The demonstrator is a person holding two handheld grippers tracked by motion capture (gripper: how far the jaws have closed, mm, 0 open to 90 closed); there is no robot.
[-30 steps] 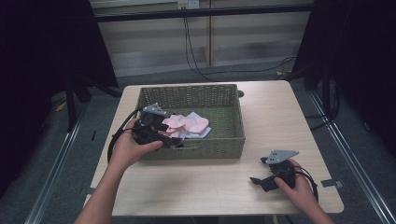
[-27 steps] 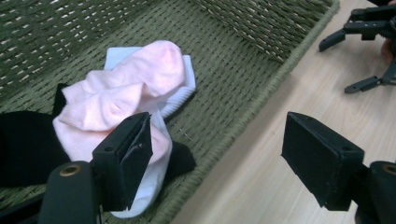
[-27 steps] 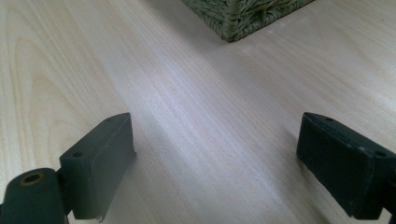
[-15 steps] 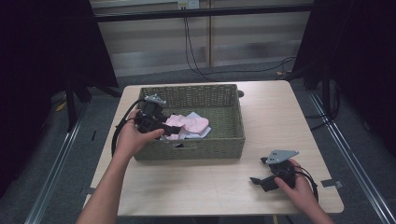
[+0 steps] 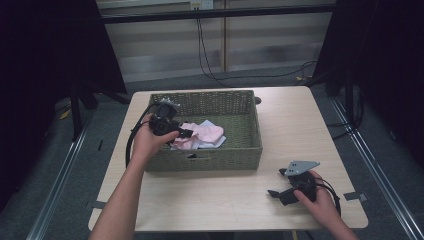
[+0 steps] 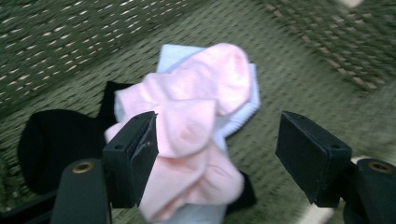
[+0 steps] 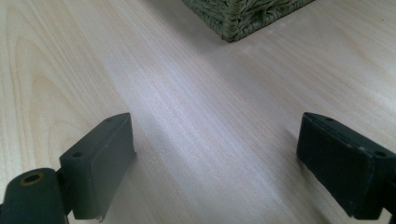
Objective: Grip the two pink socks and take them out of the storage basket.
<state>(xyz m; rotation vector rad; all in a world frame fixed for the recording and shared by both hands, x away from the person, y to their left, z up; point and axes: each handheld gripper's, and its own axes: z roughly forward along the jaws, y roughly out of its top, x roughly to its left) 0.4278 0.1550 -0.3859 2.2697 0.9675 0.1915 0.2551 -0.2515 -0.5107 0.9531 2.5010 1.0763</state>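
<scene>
A green woven basket (image 5: pixel 225 155) stands mid-table with a heap of socks inside: pink socks (image 5: pixel 205 134) (image 6: pixel 196 121) on top, a pale blue one (image 6: pixel 175 53) beneath, and a black one (image 6: pixel 51 140) at the side. My left gripper (image 5: pixel 186 133) (image 6: pixel 224 154) hangs open over the basket's left part, its jaws spread just above the pink socks with nothing held. My right gripper (image 5: pixel 277 184) (image 7: pixel 215 158) rests low over the bare table at the front right, open and empty.
The light wooden table (image 5: pixel 210 200) has free surface in front of and to the right of the basket. A basket corner (image 7: pixel 238 18) lies ahead of the right gripper. Cables (image 5: pixel 131 145) trail from the left gripper. Dark floor and metal rails surround the table.
My left gripper has moved from the basket's front left edge up and inward over the socks. The right gripper has stayed in place.
</scene>
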